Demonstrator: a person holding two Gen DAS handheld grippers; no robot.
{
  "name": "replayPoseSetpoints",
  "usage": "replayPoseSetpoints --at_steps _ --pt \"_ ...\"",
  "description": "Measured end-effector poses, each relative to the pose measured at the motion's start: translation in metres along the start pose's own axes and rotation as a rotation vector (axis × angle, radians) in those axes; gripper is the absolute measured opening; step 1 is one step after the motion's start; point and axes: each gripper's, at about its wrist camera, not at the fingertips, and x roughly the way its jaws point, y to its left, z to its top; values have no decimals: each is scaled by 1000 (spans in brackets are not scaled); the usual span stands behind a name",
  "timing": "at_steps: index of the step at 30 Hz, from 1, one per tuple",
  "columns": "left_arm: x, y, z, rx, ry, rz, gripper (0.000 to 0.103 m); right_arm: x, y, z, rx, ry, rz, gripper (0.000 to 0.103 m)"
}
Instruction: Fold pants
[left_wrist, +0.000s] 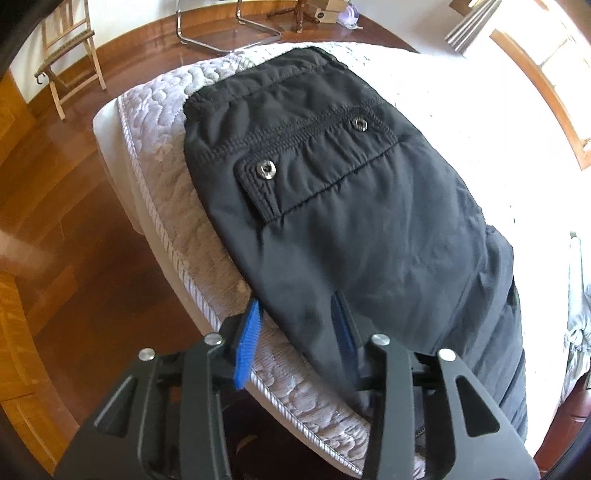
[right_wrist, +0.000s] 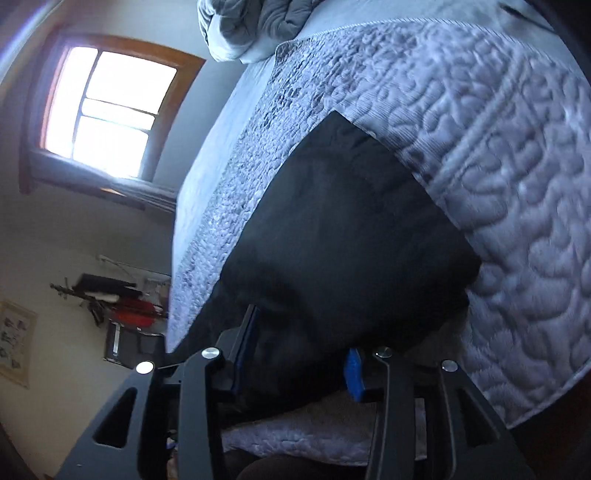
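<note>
Two grippers, left (left_wrist: 295, 339) and right (right_wrist: 301, 354), jaws spread around black pants (left_wrist: 332, 206) edge, quilted bed (left_wrist: 162, 155).

No legible text, label or number anywhere; wall poster (right_wrist: 14, 343) too blurred.

Pants (left_wrist: 332, 206) run off the lower edge; right-wrist view blurred, perhaps by motion
</note>
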Motion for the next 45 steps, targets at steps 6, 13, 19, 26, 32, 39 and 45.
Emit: replayPoseSetpoints --at_steps 6,13,19,26,32,39,45 --pt "-7 -10 20 30 -17 17 57 -1 -19 -13 78 15 -5 58" --pt "16 -4 20 16 34 62 63 14 -36 -13 136 8 -29 68" --pt "26 1 23 -13 37 44 70 47 -19 5 139 -9 -1 61" --pt "39 9 22 -64 49 -21 69 67 24 33 2 -17 -36 13" --pt "38 -30 19 4 -4 56 67 45 62 60 -127 -64 -51 9" --pt "30 -68 17 32 -103 156 69 -1 58 86 -179 -160 -113 9" --pt "27 -96 0 167 -123 159 70 -20 -19 79 -34 -182 -211 9"
